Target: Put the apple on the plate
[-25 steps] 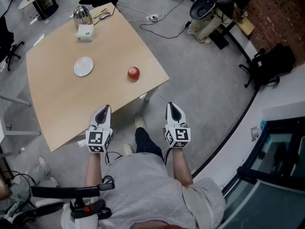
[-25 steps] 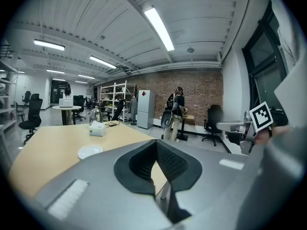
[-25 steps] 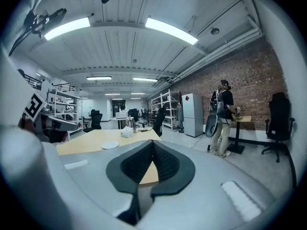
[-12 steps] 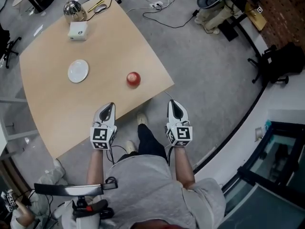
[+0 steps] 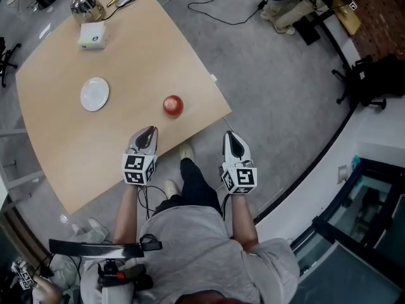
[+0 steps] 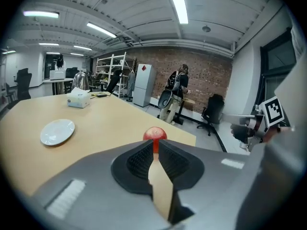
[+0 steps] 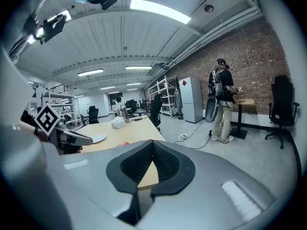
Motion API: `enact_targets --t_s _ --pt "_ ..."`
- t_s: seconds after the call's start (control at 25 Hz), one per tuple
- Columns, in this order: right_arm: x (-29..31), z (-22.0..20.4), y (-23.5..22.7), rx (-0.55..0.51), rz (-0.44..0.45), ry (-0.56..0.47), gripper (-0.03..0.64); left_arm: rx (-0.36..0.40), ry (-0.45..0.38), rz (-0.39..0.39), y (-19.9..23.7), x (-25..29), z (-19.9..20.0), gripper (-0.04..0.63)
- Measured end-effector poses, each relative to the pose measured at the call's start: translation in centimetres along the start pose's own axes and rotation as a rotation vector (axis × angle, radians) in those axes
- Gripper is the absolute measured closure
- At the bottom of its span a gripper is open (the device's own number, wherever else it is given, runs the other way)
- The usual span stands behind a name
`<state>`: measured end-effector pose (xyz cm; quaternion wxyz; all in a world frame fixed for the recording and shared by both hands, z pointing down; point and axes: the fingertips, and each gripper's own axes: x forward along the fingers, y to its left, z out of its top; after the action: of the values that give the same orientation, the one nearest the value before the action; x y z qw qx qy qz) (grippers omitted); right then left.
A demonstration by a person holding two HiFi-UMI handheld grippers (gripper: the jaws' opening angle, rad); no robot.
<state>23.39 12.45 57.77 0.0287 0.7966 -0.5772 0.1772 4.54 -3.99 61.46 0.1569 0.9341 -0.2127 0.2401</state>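
Observation:
A red apple lies on the light wooden table, near its right edge. A small white plate, bare, sits to the apple's left. My left gripper hovers over the table's near edge, short of the apple and pointing at it. Its jaws are opening, a narrow slit shows between them and nothing is held. In the left gripper view the apple shows just beyond the left gripper's tips, with the plate to the left. My right gripper hangs over the floor beside the table, shut and empty.
A white tissue box and a metal kettle stand at the table's far end. Cables, office chairs and bags lie on the grey floor to the right. A person stands by the brick wall. The holder's legs are below the table edge.
My left gripper has moved forward and down over the table's near edge toward the apple. The right gripper has come forward a little beside the table.

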Motion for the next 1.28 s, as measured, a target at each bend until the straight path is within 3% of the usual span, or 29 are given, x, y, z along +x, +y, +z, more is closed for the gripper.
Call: enact_targets --t_s 0.28,0.64,0.96,1.28 --pt "1.6 -0.3 -1.0 0.009 -0.001 0.02 0.609 -0.005 0.047 -0.014 0.0 4.2 -0.1 0.475" --pt "3.3 -0.3 -3.0 0.017 -0.017 0.036 0.609 0.023 0.099 -0.024 -0.3 8.3 -0.4 0.29" --pt "4.6 -0.5 -4.0 0.031 -0.011 0.056 0.611 0.03 0.145 -0.024 -0.4 10.9 -0.8 0.216" --pt "5.7 -0.8 -5.2 0.039 -0.01 0.07 0.609 0.029 0.169 -0.019 -0.6 12.7 -1.0 0.202"
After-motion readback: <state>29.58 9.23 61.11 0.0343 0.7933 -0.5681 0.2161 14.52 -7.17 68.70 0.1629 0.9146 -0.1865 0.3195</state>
